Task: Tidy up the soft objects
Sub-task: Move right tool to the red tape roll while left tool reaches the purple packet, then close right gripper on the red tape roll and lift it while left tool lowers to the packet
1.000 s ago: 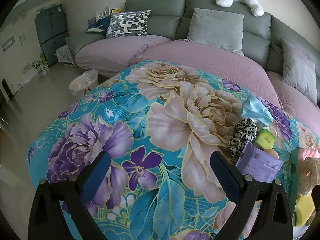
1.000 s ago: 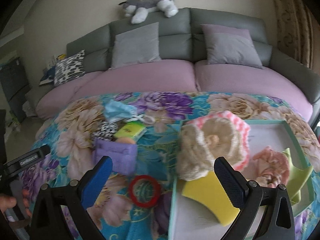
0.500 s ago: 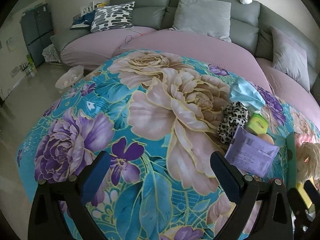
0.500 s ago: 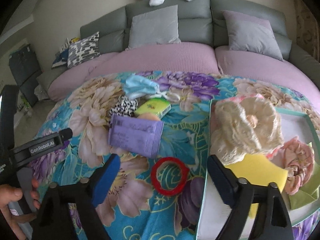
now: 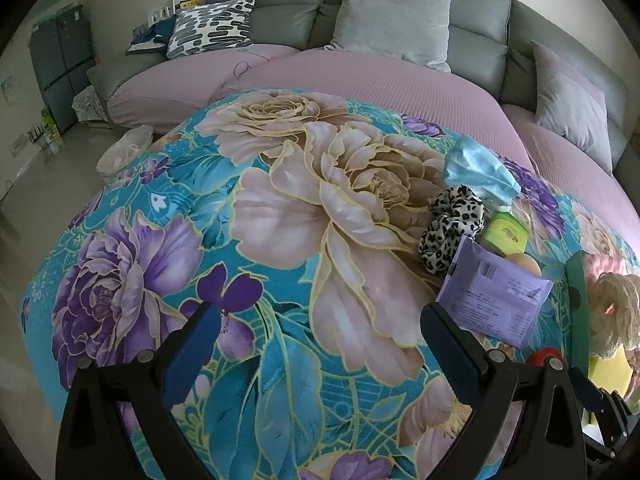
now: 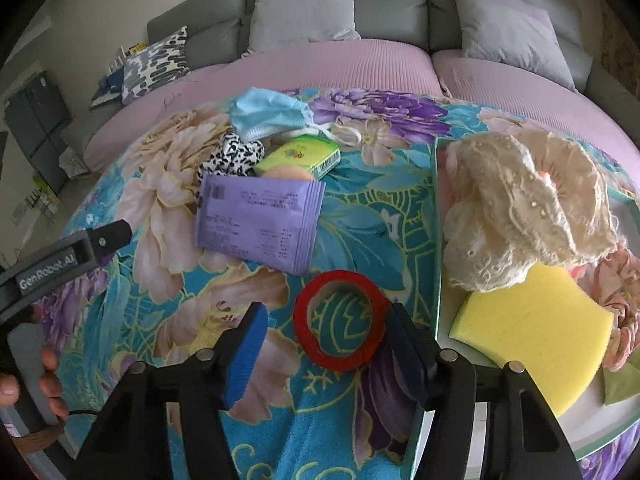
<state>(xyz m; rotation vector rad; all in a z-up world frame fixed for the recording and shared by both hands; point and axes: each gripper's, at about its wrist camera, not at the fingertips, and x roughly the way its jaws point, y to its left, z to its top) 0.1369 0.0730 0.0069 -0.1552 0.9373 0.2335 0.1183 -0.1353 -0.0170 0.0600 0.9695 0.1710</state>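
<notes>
text: "GenRobot.AI" | on: left gripper (image 6: 72, 258) | other print: unreadable

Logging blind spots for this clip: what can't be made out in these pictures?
- Peach round thing: right wrist view, mostly hidden behind the purple packet.
- Tray: far side covered by the cream lace bundle; right part cut off at the picture edge.
- Packet print: too small to read.
- Red ring: left wrist view, mostly behind the tool.

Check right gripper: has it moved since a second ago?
Yes. The right gripper came down toward the flowered blanket; its jaws, just closing, now straddle the red ring, which lay ahead of them earlier. Pads not yet pressing.
</notes>
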